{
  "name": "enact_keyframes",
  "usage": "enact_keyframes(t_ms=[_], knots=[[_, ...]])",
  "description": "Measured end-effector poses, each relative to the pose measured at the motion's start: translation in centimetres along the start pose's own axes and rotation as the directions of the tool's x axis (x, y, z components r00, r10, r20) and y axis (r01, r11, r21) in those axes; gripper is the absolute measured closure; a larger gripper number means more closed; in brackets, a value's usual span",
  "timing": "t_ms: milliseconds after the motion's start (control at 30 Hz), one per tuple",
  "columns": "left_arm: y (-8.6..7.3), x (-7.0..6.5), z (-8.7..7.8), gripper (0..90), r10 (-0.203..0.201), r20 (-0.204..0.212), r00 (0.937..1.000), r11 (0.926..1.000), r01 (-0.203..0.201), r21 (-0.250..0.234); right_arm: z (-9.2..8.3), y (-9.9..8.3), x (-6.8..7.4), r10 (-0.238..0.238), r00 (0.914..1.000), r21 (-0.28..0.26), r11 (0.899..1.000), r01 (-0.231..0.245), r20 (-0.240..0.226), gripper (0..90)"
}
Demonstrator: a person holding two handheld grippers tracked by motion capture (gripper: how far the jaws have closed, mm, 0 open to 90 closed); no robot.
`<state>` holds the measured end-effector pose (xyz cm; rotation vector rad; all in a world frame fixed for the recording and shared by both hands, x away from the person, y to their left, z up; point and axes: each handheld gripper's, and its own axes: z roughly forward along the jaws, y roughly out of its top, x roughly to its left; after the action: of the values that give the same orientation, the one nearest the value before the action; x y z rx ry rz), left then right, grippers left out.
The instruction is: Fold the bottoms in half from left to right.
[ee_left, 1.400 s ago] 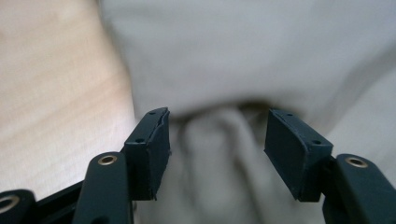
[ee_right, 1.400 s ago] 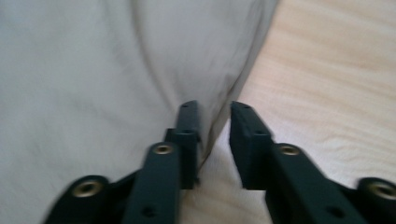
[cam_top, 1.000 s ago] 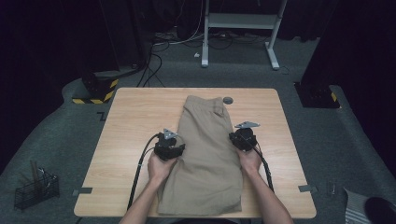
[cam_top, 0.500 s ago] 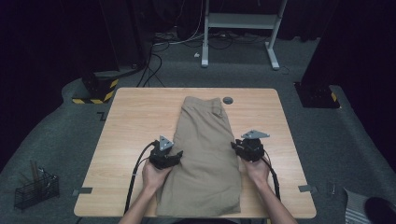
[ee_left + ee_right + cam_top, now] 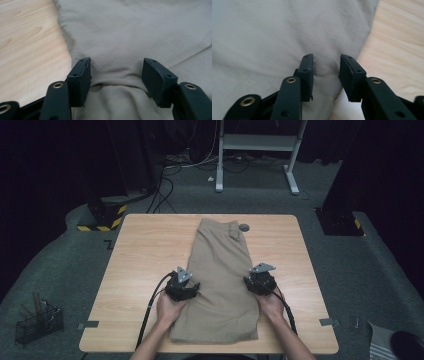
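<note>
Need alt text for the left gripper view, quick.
The left claw stands open over tan trousers, with a raised fold of the cloth between its two black jaws. Bare wooden table shows at the picture's left.

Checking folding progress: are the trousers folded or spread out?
Folded lengthwise: the trousers lie as one narrow strip, waistband at the far end.

Khaki trousers point(image 5: 220, 275) on a light wood-grain table point(image 5: 140, 255).
Both grippers' jaws are black; a yellow-and-black striped block point(image 5: 102, 217) sits beyond the table's far left corner.
</note>
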<state>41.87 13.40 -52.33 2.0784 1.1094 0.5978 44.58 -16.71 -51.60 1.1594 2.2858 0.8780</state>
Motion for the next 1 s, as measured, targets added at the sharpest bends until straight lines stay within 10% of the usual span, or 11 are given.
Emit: enact_keyframes(t_ms=[133,267,400,600,733,1000], knots=[[1.1,0.0,0.6,39.9,0.004,-0.013,0.9999,0.9997,-0.003,0.023,0.4,0.7,-1.6,0.07,0.9974,0.02,0.997,-0.07,0.02,55.8],[0.1,-0.1,-1.7,38.8,-0.009,0.003,1.0,1.0,0.009,-0.004,-3.1,-0.3,-1.0,0.121,0.9891,-0.078,0.989,-0.128,-0.083,53.7],[-1.3,0.1,-2.8,36.9,-0.033,0.022,0.9992,0.9992,0.032,0.025,-5.3,-2.0,1.1,0.077,0.99,-0.073,0.994,-0.086,-0.118,51.1],[-2.7,0.0,-3.5,35.6,-0.007,0.023,0.9997,0.9991,0.006,0.042,-4.1,-3.8,2.2,0.013,0.9995,0.015,1.0,-0.013,-0.027,45.4],[-3.3,-0.2,-4.4,33.9,-0.018,0.049,0.9986,0.9988,0.016,0.047,-4.9,-5.2,1.4,0.073,0.9959,-0.002,0.997,-0.073,-0.054,43.2],[-2.3,0.7,-3.4,26.6,-0.135,0.014,0.9908,0.9908,0.135,-0.015,-5.0,-4.6,0.4,0.153,0.983,-0.101,0.981,-0.164,-0.101,44.1]])
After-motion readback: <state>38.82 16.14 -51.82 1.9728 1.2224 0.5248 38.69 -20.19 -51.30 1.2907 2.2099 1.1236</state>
